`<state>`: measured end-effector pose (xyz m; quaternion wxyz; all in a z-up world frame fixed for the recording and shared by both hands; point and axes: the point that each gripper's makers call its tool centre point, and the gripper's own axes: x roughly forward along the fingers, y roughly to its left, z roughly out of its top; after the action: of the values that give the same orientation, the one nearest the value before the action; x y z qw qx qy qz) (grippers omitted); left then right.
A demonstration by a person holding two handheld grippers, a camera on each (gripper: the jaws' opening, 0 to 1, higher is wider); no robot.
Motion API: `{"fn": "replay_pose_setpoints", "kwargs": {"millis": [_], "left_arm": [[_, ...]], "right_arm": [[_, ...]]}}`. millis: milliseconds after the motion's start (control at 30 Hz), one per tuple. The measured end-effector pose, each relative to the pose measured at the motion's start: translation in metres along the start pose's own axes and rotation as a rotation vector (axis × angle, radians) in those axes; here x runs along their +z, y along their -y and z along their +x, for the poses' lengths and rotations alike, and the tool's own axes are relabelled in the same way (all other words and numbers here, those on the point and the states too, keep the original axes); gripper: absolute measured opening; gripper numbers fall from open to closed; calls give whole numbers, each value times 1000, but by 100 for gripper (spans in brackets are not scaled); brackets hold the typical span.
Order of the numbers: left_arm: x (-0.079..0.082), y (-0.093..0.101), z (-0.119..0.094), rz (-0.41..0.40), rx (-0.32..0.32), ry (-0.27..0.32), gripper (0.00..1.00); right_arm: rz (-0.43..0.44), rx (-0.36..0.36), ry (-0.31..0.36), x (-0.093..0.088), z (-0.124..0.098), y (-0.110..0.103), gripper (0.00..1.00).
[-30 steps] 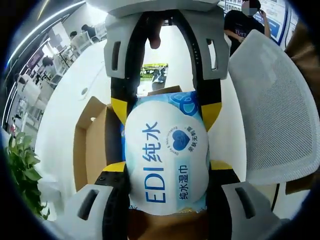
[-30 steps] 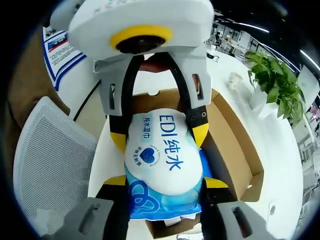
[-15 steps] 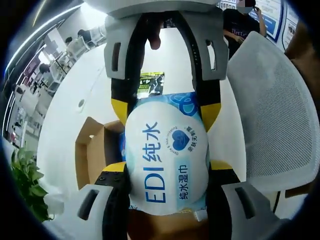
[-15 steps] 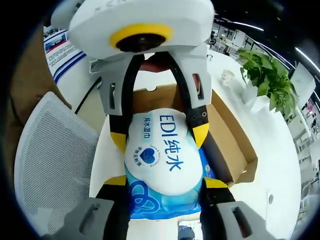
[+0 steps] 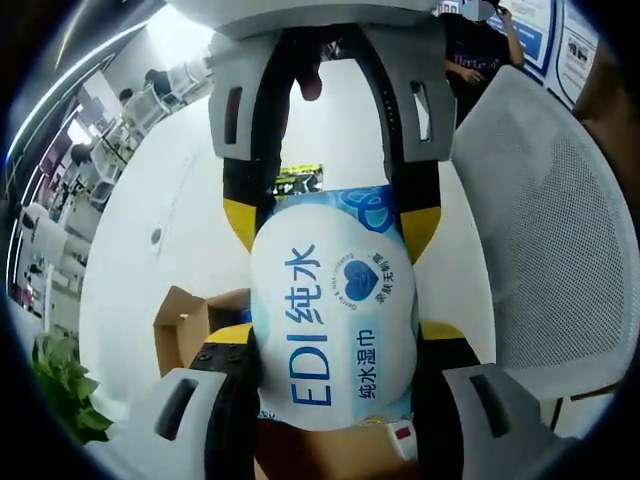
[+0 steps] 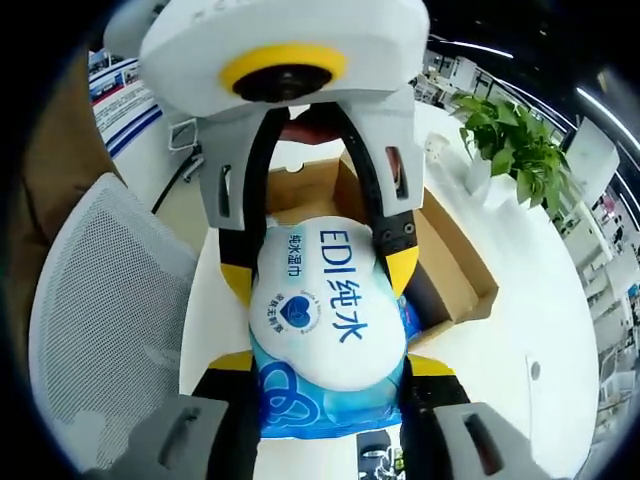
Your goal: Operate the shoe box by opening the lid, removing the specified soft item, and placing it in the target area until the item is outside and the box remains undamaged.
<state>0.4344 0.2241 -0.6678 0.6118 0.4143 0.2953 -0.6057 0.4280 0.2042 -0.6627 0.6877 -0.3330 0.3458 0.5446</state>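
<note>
A white and blue pack of wet wipes (image 5: 330, 310) is pinched from two opposite ends. My left gripper (image 5: 335, 335) is shut on its near end, and my right gripper (image 5: 330, 225) comes down from the top, shut on the far end. In the right gripper view the same pack (image 6: 325, 320) sits between my right gripper (image 6: 330, 365) at the bottom and my left gripper (image 6: 320, 272) above. The brown cardboard shoe box (image 5: 180, 320) lies open on the white table behind the pack, and its inside (image 6: 450, 260) can be seen to the right.
A white mesh chair (image 5: 540, 220) stands close beside the table (image 5: 180, 200), and its back (image 6: 100, 320) is to the left. A potted plant (image 6: 510, 150) stands at the table's far side. A small printed item (image 5: 300, 180) lies on the table. A person in a dark shirt (image 5: 480, 50) stands behind.
Both grippers have carried the pack farther from the open box, which now sits lower and smaller in the left gripper view. The hold on the pack is unchanged.
</note>
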Motion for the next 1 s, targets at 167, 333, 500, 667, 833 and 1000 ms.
{"fn": "replay_pose_setpoints", "kwargs": {"millis": [167, 333, 500, 667, 833, 1000], "left_arm": [[17, -1, 6, 24, -5, 2, 60], [35, -3, 12, 53, -14, 1, 60], [53, -4, 20, 83, -24, 4, 60], [69, -6, 28, 109, -34, 7, 60], [82, -7, 35, 127, -45, 9, 60], [93, -10, 43, 138, -56, 14, 60]], "right_arm": [[14, -17, 2, -12, -10, 3, 52], [31, -34, 4, -26, -22, 6, 52], [50, -53, 3, -41, -34, 9, 52], [70, -70, 1, -56, -44, 11, 52], [87, -79, -2, -68, -51, 15, 52], [99, -87, -5, -79, -58, 17, 52]]}}
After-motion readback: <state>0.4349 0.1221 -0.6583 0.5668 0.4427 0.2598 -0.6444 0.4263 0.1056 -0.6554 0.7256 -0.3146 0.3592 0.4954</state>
